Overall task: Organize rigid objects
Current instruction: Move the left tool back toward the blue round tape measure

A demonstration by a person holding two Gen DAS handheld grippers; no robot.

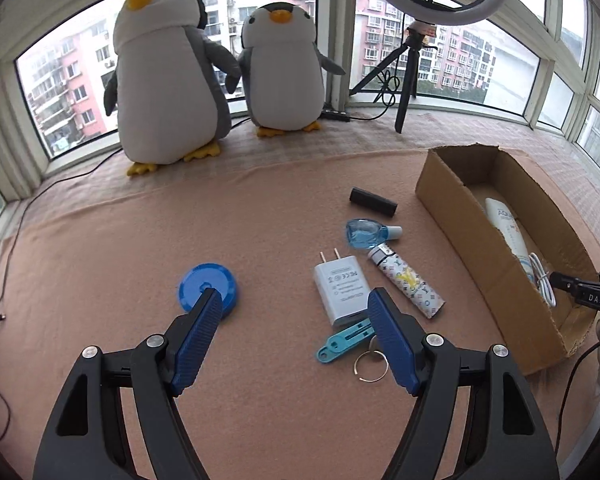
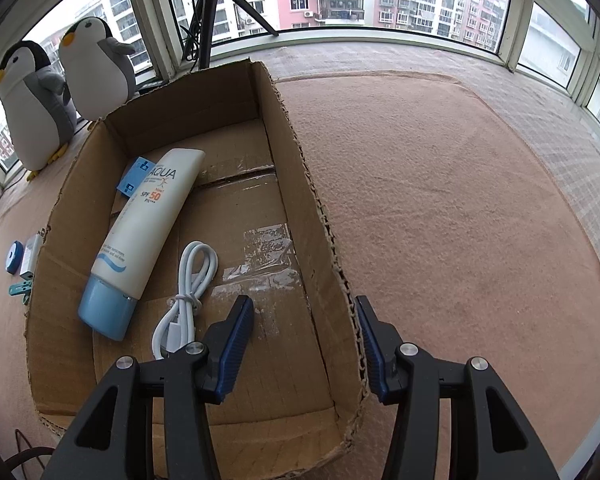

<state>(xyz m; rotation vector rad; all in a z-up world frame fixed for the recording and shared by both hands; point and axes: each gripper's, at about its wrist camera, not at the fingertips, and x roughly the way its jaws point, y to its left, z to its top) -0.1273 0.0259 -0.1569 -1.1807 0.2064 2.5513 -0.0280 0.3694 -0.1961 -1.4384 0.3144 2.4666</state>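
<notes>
Scattered on pink blanket [image 1: 100,280]: white plug-in charger [image 1: 342,290], patterned tube [image 1: 406,282], blue dropper bottle [image 1: 366,234], black bar [image 1: 373,201], teal clip [image 1: 342,340], round blue lid [image 1: 209,286]. Already inside open cardboard box [image 2: 312,200]: white sunscreen tube [image 2: 148,224], coiled white cable [image 2: 190,280]. Left gripper [image 1: 296,300] spread wide and empty, near charger. Right gripper [image 2: 304,312] straddled box's right wall, pads apart, not pinching. Likely best: centre over charger, square pads on flat sides, clear of clip.
</notes>
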